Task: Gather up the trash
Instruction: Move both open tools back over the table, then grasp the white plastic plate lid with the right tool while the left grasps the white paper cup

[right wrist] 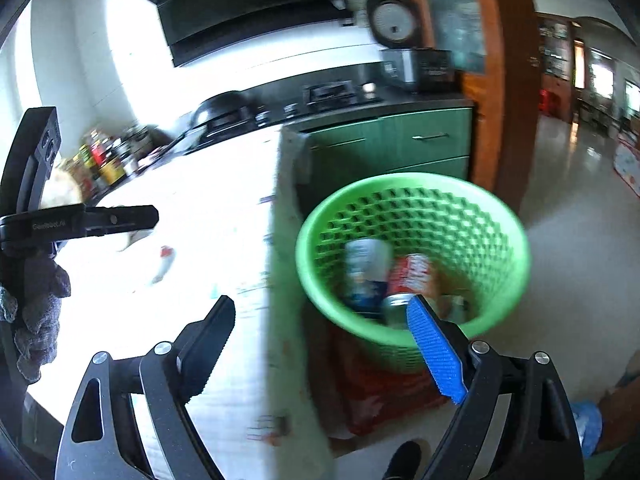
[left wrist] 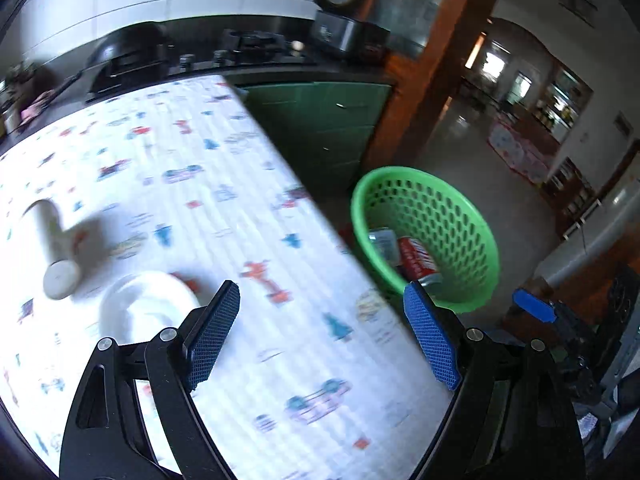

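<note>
Left gripper (left wrist: 322, 300): jaws spread wide, nothing between the blue pads. It hangs over the table (left wrist: 224, 184), which carries a cloth printed with small vehicles. Right gripper (right wrist: 322, 312): jaws likewise wide apart and empty, straddling the table edge, with its right finger in front of the basket.

Green perforated basket (left wrist: 460, 216) (right wrist: 440, 208): stands on the floor just beside the table's right edge. It holds a red soda can (left wrist: 416, 258) (right wrist: 412, 272) lying tilted, and beside it a second container.

Left wrist view only:
- A white cylindrical bottle (left wrist: 54, 248) lies on its side on the cloth, left of the gripper.
- A crumpled white piece, possibly plastic or paper (left wrist: 148, 308), lies on the cloth just beyond the left finger; a red item touches its far edge. Blur prevents a firmer name.
- The second container in the basket appears as a grey, ribbed object (left wrist: 382, 242).

Right wrist view only:
- The second container shows as a white and blue can (right wrist: 366, 276).
- The tabletop is overexposed; its objects cannot be identified.
- The left gripper's black body appears at the left edge, with a grey knitted glove (right wrist: 32, 320) below it.
- A red mat or bag (right wrist: 384, 396) lies under the basket.

Green cabinets (left wrist: 320, 120) (right wrist: 400, 140) stand behind the basket in both views.
</note>
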A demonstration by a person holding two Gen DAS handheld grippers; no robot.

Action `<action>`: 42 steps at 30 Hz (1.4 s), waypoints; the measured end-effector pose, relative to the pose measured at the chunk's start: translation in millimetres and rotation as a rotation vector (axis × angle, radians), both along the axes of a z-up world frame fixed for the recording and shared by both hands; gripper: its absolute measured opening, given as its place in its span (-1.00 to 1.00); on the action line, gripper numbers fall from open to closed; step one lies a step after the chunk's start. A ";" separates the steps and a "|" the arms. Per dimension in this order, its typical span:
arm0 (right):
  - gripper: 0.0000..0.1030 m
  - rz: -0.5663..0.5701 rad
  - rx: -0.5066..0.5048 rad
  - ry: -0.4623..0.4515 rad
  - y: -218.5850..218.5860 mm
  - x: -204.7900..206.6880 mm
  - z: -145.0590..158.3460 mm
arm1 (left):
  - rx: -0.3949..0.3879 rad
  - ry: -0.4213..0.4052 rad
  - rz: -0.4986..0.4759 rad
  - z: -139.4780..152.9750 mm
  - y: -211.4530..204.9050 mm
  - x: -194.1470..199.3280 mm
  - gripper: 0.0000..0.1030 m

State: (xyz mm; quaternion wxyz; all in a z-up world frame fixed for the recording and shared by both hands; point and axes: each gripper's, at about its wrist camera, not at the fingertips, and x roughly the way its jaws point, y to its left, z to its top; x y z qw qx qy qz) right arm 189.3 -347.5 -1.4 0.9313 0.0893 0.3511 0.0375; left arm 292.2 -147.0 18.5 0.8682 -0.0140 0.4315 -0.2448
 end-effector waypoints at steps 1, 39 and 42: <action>0.68 0.020 0.003 0.002 8.8 2.9 0.4 | 0.002 -0.007 0.023 0.8 12.4 -1.5 0.61; 0.82 0.509 -0.139 0.220 245.4 157.2 -54.2 | -0.089 0.060 0.450 -17.2 246.8 16.6 0.66; 0.82 0.513 -0.146 0.220 249.9 161.4 -54.8 | -0.093 0.066 0.444 -18.1 244.6 24.5 0.68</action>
